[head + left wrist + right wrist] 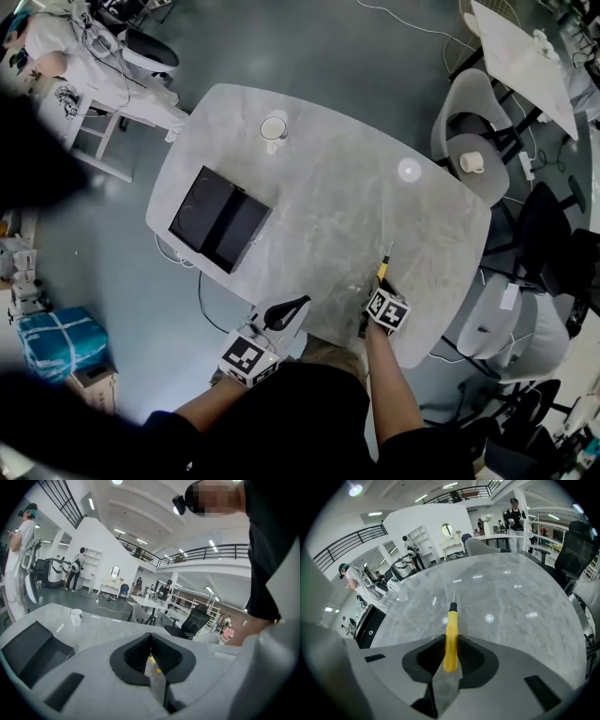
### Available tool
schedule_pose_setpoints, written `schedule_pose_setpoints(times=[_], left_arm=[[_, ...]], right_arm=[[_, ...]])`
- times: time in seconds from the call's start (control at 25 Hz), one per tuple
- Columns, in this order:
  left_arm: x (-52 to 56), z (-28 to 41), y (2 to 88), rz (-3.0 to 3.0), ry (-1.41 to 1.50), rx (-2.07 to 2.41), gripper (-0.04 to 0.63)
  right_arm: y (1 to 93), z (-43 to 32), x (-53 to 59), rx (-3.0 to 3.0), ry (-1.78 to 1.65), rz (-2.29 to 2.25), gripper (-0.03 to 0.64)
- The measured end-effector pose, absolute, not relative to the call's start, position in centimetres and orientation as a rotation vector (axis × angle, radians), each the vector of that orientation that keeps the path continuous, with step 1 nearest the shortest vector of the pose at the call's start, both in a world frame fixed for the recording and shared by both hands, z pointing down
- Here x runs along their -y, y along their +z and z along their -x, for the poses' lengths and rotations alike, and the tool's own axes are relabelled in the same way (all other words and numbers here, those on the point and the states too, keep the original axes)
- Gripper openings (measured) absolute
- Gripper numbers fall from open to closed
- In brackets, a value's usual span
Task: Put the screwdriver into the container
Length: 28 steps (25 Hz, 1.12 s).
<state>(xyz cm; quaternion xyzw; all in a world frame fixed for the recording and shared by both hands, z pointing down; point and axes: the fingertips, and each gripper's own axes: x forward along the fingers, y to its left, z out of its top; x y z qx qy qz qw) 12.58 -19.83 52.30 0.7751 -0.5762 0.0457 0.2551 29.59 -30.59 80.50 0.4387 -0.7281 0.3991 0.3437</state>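
Yellow-handled screwdriver is grasped at its handle by the right gripper, shaft pointed straight ahead along the grey marble table. Black open rectangular container is seen far left, well apart. Left gripper is clenched, empty. No legible writing is noted.

Screwdriver: yellow handle, black collar, silver shaft
Table: pale grey, white marble veining
Container: black
Mug: white
Left gripper, right gripper: light grey shells, black pads
Cube on each: black-and-white square markers
Floor: dull grey-green
Bundle: bright blue
Chair: pale grey
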Motion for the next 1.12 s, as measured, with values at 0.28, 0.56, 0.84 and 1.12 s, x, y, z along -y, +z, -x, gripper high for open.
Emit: schedule_pose_setpoints(times=[0.28, 0.56, 0.84, 1.12], left_arm=[[16.9, -3.5, 51.1, -2.076, 0.046, 1.681, 0.015], [13.8, 6.5, 49.7, -2.085, -0.015, 1.755, 0.015], [11.6, 13.1, 48.9, -2.086, -0.106, 1.781, 0.015], [8.8, 19.4, 48.7, -2.095, -0.143, 1.768, 0.015]], right_arm=[[75.9, -23.3, 27.6, 2.001, 0.977, -1.065, 0.078], [71.0, -12.6, 24.1, 2.122, 0.873, -1.007, 0.078], [69.3, -1.6, 20.7, 2.168, 0.897, -0.918, 0.078], [69.3, 7.7, 16.7, 2.17, 0.933, -0.857, 0.078]])
